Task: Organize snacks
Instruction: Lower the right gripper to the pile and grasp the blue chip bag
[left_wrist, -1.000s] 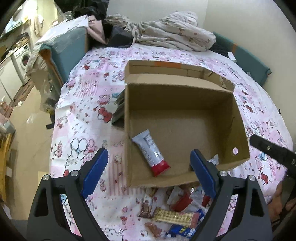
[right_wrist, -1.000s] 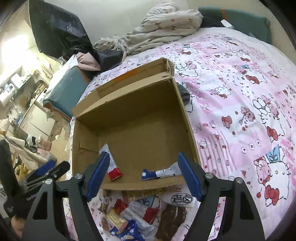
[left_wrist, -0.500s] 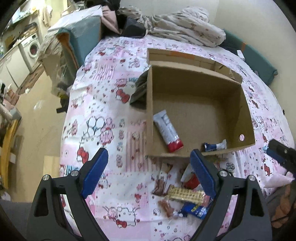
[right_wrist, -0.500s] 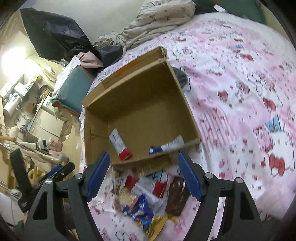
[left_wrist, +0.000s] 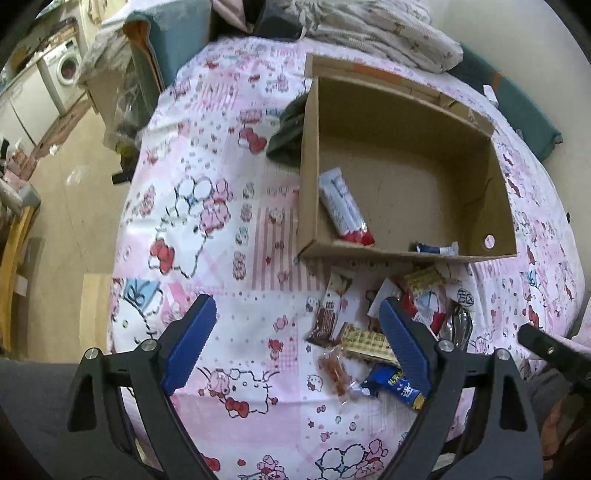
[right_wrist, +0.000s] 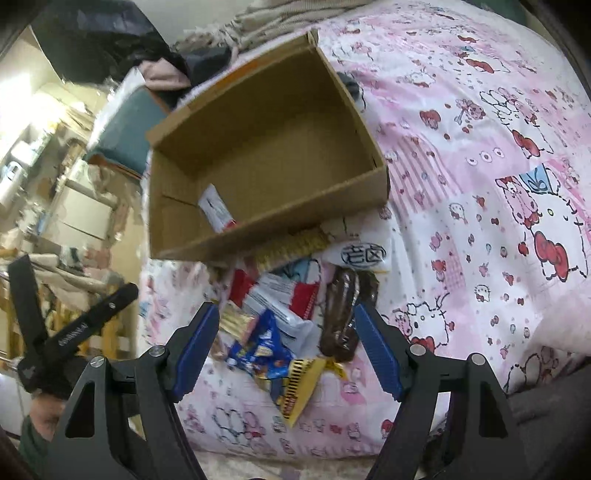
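Snack packets (left_wrist: 391, 332) lie in a loose heap on the bedspread (left_wrist: 221, 229), just outside the near wall of an open cardboard box (left_wrist: 310, 173). The heap includes a brown chocolate-coloured bar (right_wrist: 340, 314), a blue foil packet (right_wrist: 258, 350), a yellow striped wrapper (right_wrist: 299, 384), a beige wafer pack (left_wrist: 365, 341) and a white pouch with a black printed stamp (right_wrist: 364, 253); several overlap one another. Two items are already inside the box: a white tube-shaped packet with a red end (left_wrist: 345, 208), lying along the left wall, and a small blue-and-white sachet (left_wrist: 434, 248) against the near wall. A round hole (left_wrist: 489, 240) pierces the near wall by its right corner. A dark green cloth (left_wrist: 288, 133) touches the box's outer left side.

The left gripper (left_wrist: 297, 339) hangs above the bedspread with its blue-padded fingers (left_wrist: 188, 339) spread wide and nothing between them; its right finger overlaps the heap's edge in the view. The right gripper (right_wrist: 284, 347) is likewise spread wide and empty, poised directly over the heap, the blue packet and the brown bar framed between its fingers.

Rumpled bedding (left_wrist: 373, 26) lies beyond the box. A washing machine (left_wrist: 68, 70) stands at far left, beside bare floor (left_wrist: 70, 206).
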